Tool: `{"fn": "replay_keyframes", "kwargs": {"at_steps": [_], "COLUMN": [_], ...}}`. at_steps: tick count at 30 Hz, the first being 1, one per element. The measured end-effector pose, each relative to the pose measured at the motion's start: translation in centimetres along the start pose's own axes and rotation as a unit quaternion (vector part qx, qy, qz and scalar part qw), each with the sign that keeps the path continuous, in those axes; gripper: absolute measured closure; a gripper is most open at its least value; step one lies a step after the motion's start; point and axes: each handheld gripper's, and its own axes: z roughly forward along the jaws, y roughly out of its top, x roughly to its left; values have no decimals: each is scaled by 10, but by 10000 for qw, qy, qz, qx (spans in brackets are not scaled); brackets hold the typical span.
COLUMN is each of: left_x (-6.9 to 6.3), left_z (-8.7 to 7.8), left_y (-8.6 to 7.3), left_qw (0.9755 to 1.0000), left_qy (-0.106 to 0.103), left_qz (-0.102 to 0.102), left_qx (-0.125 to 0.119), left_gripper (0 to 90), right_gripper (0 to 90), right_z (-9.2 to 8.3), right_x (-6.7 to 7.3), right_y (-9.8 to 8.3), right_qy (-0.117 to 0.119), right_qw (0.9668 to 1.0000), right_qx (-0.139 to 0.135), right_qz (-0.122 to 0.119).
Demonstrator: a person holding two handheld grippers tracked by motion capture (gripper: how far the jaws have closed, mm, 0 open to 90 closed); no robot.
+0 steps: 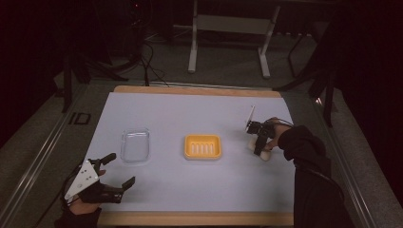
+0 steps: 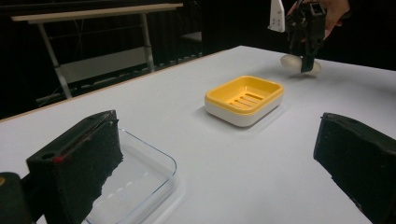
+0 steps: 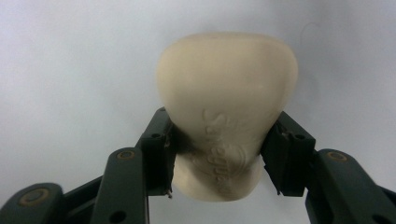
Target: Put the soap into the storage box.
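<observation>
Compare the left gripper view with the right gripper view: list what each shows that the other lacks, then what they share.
Left gripper view alone: the yellow soap dish, the clear plastic lid, the left gripper with its fingers wide apart, and a metal-framed table behind. Right gripper view alone: lettering pressed into the soap bar and the right gripper's fingers pressed against its sides. Both share: the soap bar, the right gripper and the white table surface.
</observation>
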Motion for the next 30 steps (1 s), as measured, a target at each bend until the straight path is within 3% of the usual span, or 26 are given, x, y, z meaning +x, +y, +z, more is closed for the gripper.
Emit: {"fn": "replay_keyframes", "kwargs": {"at_steps": [5, 13, 30], "left_x": [0, 0, 0], "left_z": [0, 0, 0], "left_y": [0, 0, 0], "left_qw": [10000, 10000, 10000], "left_qy": [4, 10, -4], "left_qz": [-3, 6, 21], "left_qx": [0, -3, -6], "left_gripper": [11, 11, 11], "right_gripper": [496, 496, 497], "right_z": [-7, -16, -48], "right_x": [10, 27, 53], "right_y": [1, 8, 33], "right_qy": [20, 43, -84], "right_qw": [9991, 9960, 9910], "right_qx": [-217, -248, -281], "right_qz": [-354, -857, -1307]}}
